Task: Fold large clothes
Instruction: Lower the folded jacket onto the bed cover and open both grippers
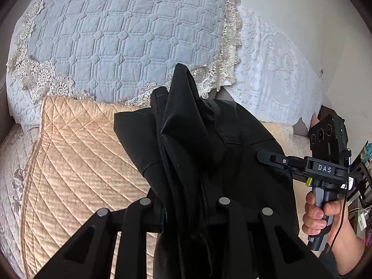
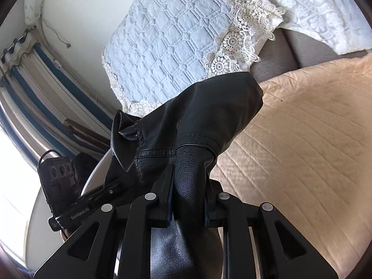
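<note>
A black leather jacket [image 1: 209,144] hangs bunched in the air above a sofa. My left gripper [image 1: 186,211] is shut on a thick fold of it, which hides the fingertips. My right gripper [image 2: 188,186] is shut on a rolled leather fold of the same jacket [image 2: 197,121]. The right gripper also shows at the right edge of the left wrist view [image 1: 269,157], in a hand, its fingers against the jacket's side. The left gripper shows at the lower left of the right wrist view [image 2: 109,191].
Below lies a peach quilted seat cover [image 1: 76,162], which also shows in the right wrist view [image 2: 302,139]. Behind stands a pale blue quilted backrest cover with lace trim [image 1: 121,32] and white lace fabric [image 1: 279,76]. A striped curtain [image 2: 34,88] hangs left.
</note>
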Tool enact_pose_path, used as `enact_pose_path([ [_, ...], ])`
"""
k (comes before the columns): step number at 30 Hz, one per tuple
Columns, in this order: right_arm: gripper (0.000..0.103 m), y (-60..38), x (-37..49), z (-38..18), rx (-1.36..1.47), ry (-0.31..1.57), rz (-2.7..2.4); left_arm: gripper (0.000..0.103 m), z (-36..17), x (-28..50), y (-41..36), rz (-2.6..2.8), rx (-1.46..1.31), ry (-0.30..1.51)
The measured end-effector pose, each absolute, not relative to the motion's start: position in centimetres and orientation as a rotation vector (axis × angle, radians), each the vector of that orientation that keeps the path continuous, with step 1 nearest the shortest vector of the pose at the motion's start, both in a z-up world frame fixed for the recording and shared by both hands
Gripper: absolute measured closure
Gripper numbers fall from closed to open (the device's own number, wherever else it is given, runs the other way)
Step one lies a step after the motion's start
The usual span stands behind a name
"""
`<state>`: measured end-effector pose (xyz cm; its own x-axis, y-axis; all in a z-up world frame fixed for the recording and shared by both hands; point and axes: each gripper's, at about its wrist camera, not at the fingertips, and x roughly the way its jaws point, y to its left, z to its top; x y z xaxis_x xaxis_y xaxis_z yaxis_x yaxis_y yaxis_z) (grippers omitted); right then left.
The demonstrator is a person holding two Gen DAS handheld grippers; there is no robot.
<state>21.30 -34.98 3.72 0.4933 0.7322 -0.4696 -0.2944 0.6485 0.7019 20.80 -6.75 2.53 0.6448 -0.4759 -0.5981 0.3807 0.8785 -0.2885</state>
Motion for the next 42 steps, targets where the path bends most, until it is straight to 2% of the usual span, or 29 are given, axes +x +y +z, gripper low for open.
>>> enact_pose_path([
  [5, 0.072, -34.1, 25.7, -0.4, 0.584, 0.936, 0.553, 0.077, -3.6, 26.1, -6.2, -0.405, -0.143, 0.853],
  [7, 0.072, -34.2, 26.7, -2.6, 0.544, 0.994, 0.466, 0.065, -6.2, 26.9, -5.2, -0.370, -0.168, 0.888],
  [9, 0.072, -34.8, 26.8, -3.4, 0.583, 0.997, 0.480, 0.063, -6.9, 26.5, -3.7, -0.392, -0.258, 0.876],
  [14, 0.072, -35.1, 25.3, -1.3, 0.496, 0.942, 0.471, 0.064, -5.3, 24.0, -2.0, -0.358, -0.285, 0.846],
  [19, 0.072, -33.6, 22.1, 1.4, 0.410, 0.864, 0.539, 0.066, -1.1, 18.5, -3.6, -0.415, -0.198, 0.714],
  [23, 0.072, -31.2, 19.0, 1.0, 0.284, 0.869, 0.567, 0.068, -3.5, 16.7, -5.6, -0.368, -0.076, 0.770],
  [26, 0.072, -29.4, 18.8, -1.4, 0.189, 0.949, 0.550, 0.069, -5.5, 16.9, -5.3, -0.352, -0.076, 0.782],
  [34, 0.072, -30.2, 16.5, 0.5, 0.135, 0.920, 0.520, 0.069, -3.4, 13.2, -5.3, -0.257, -0.111, 0.752],
  [36, 0.070, -30.6, 14.8, 1.2, 0.117, 0.906, 0.526, 0.066, -3.1, 11.6, -5.6, -0.249, -0.113, 0.745],
  [38, 0.057, -31.2, 13.1, 1.4, 0.116, 0.898, 0.524, 0.061, -3.2, 10.2, -5.8, -0.257, -0.124, 0.755],
  [39, 0.055, -31.6, 12.1, 1.6, 0.118, 0.892, 0.522, 0.059, -3.2, 9.5, -6.1, -0.255, -0.121, 0.755],
  [41, 0.053, -32.1, 10.5, 1.8, 0.117, 0.876, 0.513, 0.055, -3.2, 8.2, -6.7, -0.242, -0.084, 0.746],
  [42, 0.052, -32.2, 9.7, 1.8, 0.113, 0.866, 0.503, 0.049, -3.2, 7.8, -7.0, -0.234, -0.065, 0.744],
])
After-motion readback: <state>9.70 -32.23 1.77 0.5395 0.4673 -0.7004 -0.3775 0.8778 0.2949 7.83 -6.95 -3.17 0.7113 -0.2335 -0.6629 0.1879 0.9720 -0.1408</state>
